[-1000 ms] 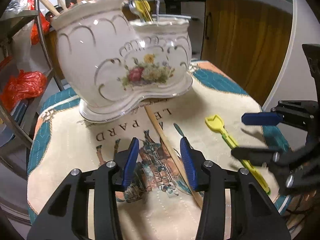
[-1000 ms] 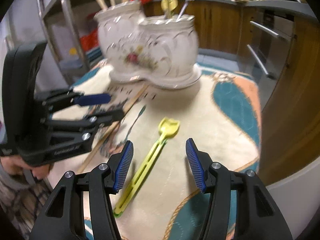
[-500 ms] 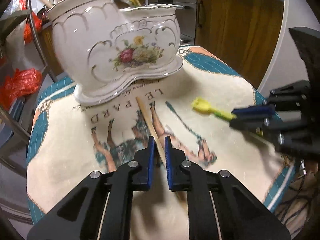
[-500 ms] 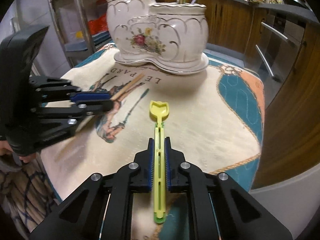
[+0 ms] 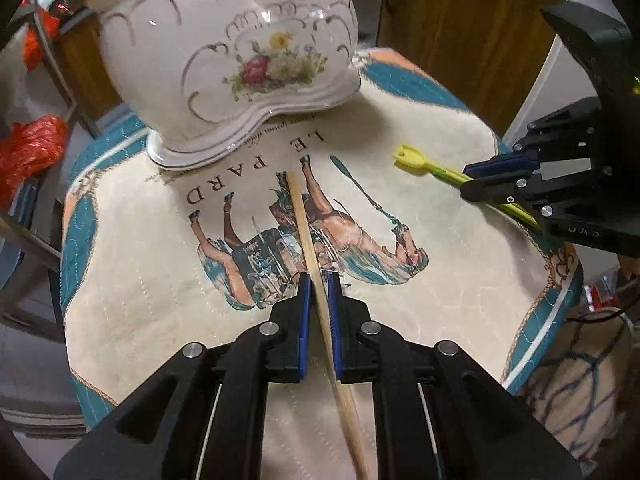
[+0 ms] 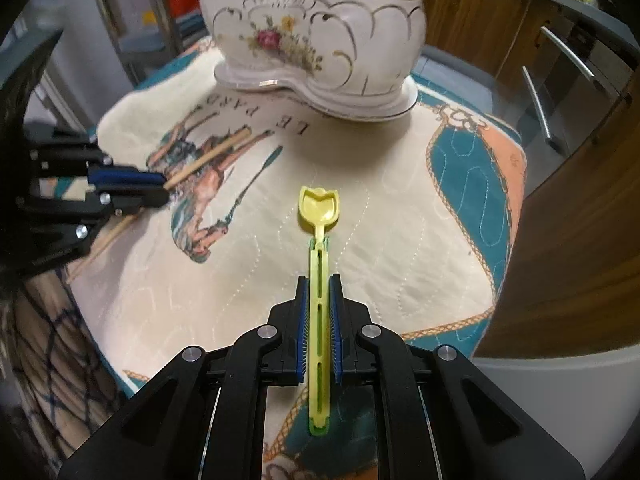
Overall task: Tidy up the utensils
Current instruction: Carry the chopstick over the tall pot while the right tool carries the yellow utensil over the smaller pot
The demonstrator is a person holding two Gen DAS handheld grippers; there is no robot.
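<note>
My left tongs [image 5: 319,280] clamp the long wooden chopstick [image 5: 306,232], frame centre. Right tongs [image 6: 319,284] clamp the yellow-green plastic scoop [image 6: 319,208], lower centre. Both lie on the horse-print cloth table [image 6: 380,216]. White floral ceramic utensil holder [image 6: 320,36] sits top centre.

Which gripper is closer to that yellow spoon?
The right gripper: it is shut on the yellow spoon's handle. The left gripper is off to the side, shut on a wooden stick and apart from the spoon.
</note>
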